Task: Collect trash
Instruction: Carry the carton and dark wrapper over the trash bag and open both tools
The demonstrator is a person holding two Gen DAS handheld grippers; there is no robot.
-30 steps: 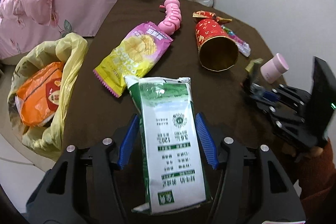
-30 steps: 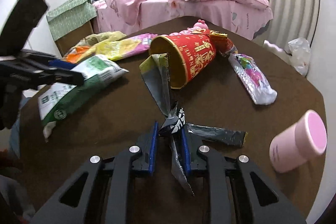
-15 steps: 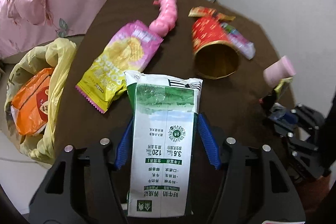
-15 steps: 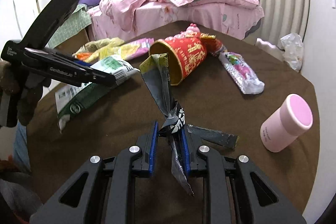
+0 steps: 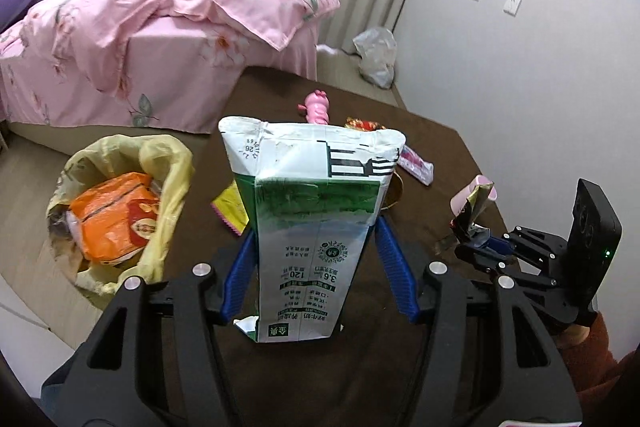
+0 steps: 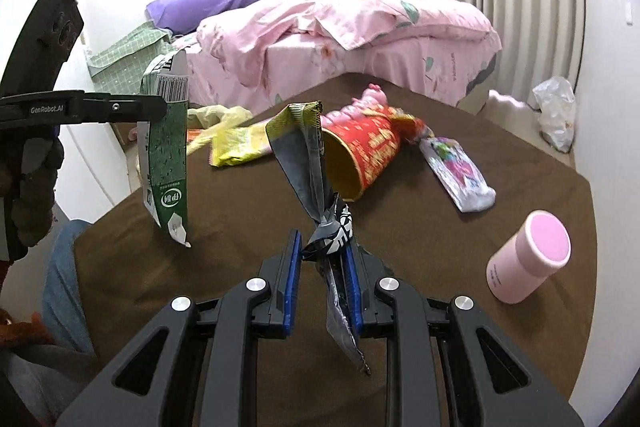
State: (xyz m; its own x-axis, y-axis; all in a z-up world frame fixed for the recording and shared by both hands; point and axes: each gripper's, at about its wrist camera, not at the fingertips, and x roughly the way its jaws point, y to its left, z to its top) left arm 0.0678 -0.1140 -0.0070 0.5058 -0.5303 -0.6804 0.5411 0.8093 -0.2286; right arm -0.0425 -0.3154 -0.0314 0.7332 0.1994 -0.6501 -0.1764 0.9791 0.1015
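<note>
A green and white milk carton (image 5: 312,195), flattened, hangs upright above the brown table (image 5: 440,147) with my left gripper (image 5: 314,231) shut on its sides. The right wrist view shows the same carton (image 6: 166,155) dangling at the table's left edge. My right gripper (image 6: 323,243) is shut on a twisted grey and yellow foil wrapper (image 6: 304,155), held above the table. A yellow trash bag (image 5: 168,163) stands open on the floor left of the table, with an orange packet (image 5: 116,219) inside.
On the table lie a red paper cup (image 6: 368,151) on its side, a yellow snack bag (image 6: 236,143), a pink toy (image 5: 317,106), a clear candy wrapper (image 6: 460,175) and a pink cylinder (image 6: 528,259). A pink bed (image 5: 180,27) stands behind.
My left gripper has lifted the milk carton off the table and tilted upward. My right gripper has risen a little with the foil wrapper still in it.
</note>
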